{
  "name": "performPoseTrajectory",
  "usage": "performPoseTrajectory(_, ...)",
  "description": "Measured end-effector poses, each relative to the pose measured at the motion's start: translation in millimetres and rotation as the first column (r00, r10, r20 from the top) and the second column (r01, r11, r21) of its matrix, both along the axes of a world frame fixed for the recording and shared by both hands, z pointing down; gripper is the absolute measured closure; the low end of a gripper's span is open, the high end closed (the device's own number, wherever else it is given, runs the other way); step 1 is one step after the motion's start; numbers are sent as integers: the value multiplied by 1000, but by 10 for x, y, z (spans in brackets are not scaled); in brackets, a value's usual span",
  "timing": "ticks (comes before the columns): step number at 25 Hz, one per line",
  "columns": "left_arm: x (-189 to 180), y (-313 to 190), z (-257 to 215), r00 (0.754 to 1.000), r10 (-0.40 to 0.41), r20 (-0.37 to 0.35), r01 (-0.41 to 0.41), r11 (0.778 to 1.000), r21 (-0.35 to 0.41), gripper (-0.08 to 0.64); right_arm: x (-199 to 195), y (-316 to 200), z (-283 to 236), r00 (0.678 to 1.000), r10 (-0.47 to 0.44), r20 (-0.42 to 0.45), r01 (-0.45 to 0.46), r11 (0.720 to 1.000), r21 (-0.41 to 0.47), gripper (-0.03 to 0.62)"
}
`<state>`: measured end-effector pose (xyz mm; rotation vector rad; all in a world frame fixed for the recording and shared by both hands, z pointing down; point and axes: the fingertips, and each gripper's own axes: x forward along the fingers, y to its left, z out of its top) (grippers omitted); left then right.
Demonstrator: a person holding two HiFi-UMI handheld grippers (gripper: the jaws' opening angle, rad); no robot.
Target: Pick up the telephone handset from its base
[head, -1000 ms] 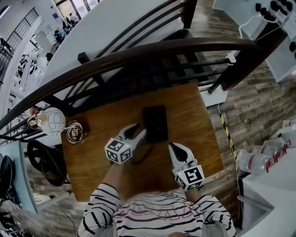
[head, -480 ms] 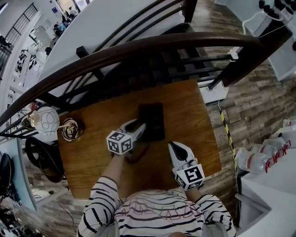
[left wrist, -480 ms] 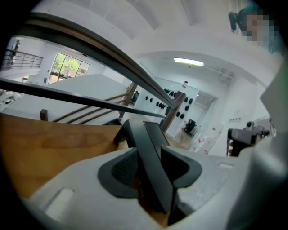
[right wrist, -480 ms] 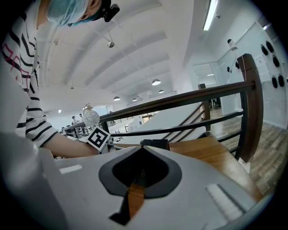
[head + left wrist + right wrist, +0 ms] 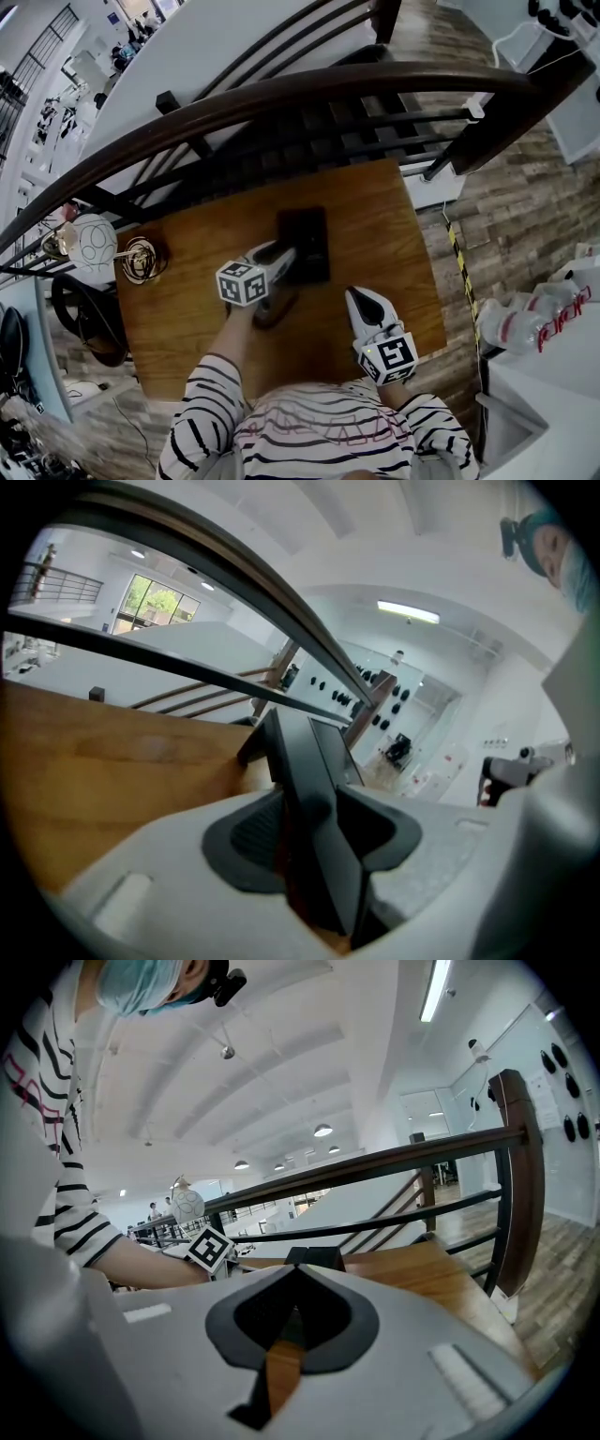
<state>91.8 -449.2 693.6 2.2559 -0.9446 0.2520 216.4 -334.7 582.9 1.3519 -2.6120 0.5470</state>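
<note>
At the table (image 5: 394,244) centre, by the left edge of the phone base (image 5: 314,234), straddling the black handset (image 5: 314,789) with the left gripper (image 5: 281,258), jaws apart and just now opening wider. Near right, keeping the right gripper (image 5: 364,302) closed together, empty.

brown wooden table (image 5: 187,319) sits against a dark curved handrail (image 5: 281,98) with black bars. wood-plank floor (image 5: 497,216) to the right. white ceiling, tube light (image 5: 433,993); bright window (image 5: 150,607) far off.

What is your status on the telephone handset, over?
Left gripper jaws just opened wider, astride handset, not gripping. Handset on base. Right gripper shut, empty. Nothing in the way.
</note>
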Motion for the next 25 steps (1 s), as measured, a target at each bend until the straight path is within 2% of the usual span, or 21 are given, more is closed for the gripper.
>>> performPoseTrajectory(6,6,-26,5,998,-29,-48,27,999,-43,405,76,41,10,1000,7,-3,-7,1000,-3,591)
performPoseTrajectory(13,-23,9,-15,998,-15,-68,9,997,-75,442,85,74,6,1000,6,-2,-6,1000,-2,591)
performPoseTrajectory(25,-39,-3,-40,981,-28,-190,1,990,-141,471,113,65,-17,1000,16,-2,-16,1000,-4,591)
